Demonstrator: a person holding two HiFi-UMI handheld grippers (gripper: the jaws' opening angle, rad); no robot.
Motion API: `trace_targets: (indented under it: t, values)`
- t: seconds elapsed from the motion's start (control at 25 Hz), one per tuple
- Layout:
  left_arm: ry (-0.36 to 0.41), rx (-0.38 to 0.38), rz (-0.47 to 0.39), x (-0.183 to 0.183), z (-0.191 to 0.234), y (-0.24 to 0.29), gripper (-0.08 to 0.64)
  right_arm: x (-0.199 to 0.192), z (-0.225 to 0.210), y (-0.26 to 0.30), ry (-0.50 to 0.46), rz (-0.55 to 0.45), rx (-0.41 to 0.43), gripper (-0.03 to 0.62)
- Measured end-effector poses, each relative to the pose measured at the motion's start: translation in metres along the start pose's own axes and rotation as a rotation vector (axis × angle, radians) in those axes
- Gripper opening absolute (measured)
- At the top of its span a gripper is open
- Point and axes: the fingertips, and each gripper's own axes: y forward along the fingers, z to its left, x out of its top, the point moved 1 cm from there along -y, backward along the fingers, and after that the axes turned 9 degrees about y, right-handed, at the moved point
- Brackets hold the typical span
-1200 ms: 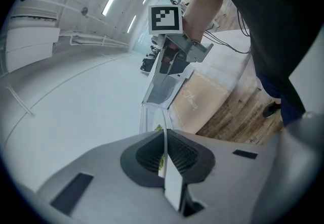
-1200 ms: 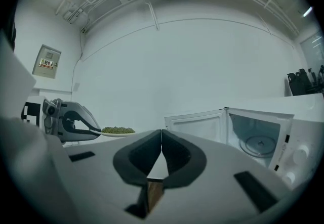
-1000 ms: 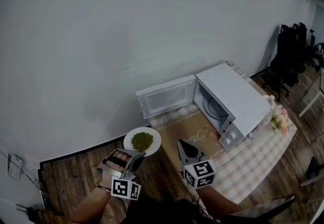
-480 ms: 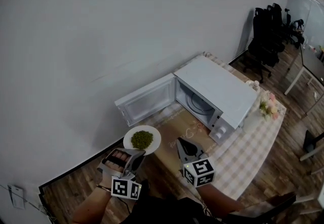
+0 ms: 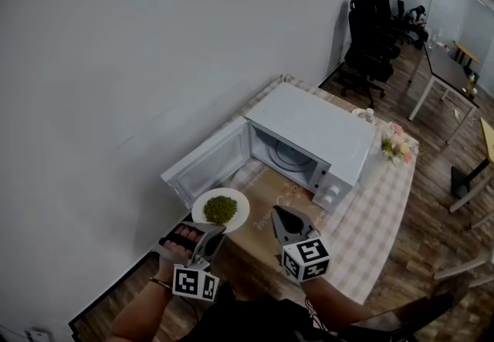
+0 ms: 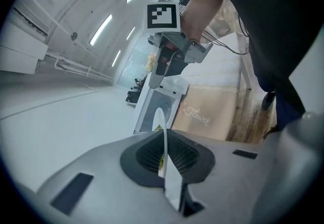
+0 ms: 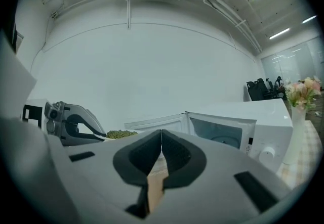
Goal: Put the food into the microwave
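- while the round white plate (image 5: pixel 238 217) with its heap of green food (image 5: pixel 220 208) is already off the table and in a grip, it isn't in the white microwave (image 5: pixel 309 128) yet. it hangs in the air in front of the microwave, just off the near end of the open door (image 5: pixel 207 165).
- the left gripper (image 5: pixel 208 231) has its jaws pressed onto the plate's near rim. in the left gripper view the thin white edge stands between the pads.
- the right gripper (image 5: pixel 279 214) has its jaws together with nothing between them, and hovers in front of the microwave over the beige mat (image 5: pixel 270 192).
- done, by my reading: the door is wide open, the cavity is free and the plate is secured. left to do: carry the plate into the cavity, set it down, let go, and probably shut the door.
- hard to make out: the food is too small to name, though it seems to be peas or the like. the cavity floor shows only dimly. the left gripper view shows the plate edge-on, so how deep the jaws bite on the rim is hidden.
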Motion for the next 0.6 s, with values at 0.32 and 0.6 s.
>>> trace_targets:
  t: [0.32,0.6]
  values:
    - [0.05,-0.007,-0.111,-0.021,0.006,0.012,0.02,0.002,0.005,-0.002,0.005,-0.034,-0.127,0.009]
    - [0.096,-0.008,-0.24,-0.02,0.012,0.028,0.02,-0.001,0.004,-0.011,0.02,-0.058,-0.248,0.009]
